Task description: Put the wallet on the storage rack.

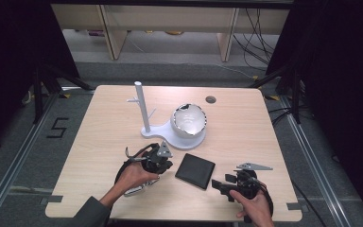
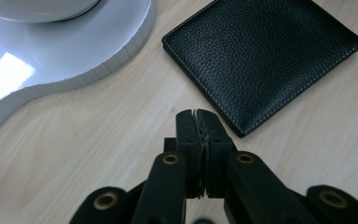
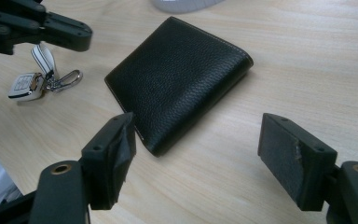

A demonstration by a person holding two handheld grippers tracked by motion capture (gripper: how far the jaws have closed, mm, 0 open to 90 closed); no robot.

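1. Lying flat on the worktop (image 1: 99,123), the black leather wallet (image 1: 195,170) serves as the landmark between the two tools.
2. Left tool (image 2: 198,122): its two black jaws are pressed together with nothing between them, so it is clenched and empty. In its own view the tips sit just short of the wallet (image 2: 261,56), near its closest corner, apart from the leather.
3. In the high view the left tool (image 1: 163,163) sits just to the left of the wallet, held by the left hand (image 1: 134,176), with a dark sleeve (image 1: 92,213) at the worktop's near edge.
4. Right tool (image 3: 196,149): its jaws stand wide apart, released, gripping nothing. The near corner of the wallet (image 3: 179,79) lies ahead of the gap, closer to the left-hand jaw in that view; whether that jaw touches the corner I cannot tell.
5. In the high view the right tool (image 1: 220,185) sits just beside the wallet's right near corner, held by the right hand (image 1: 255,208).
6. A set of keys (image 3: 42,79) with a silver fob and clip lies on the worktop beyond the wallet's far side as the right gripper view sees it, under the left tool.
7. A white stand (image 1: 144,111) with a tall post and short pegs rises behind the wallet; its flat base (image 2: 74,51) comes near the wallet without touching it.
8. A white bowl-shaped object (image 1: 188,120) rests on that base, behind the wallet.
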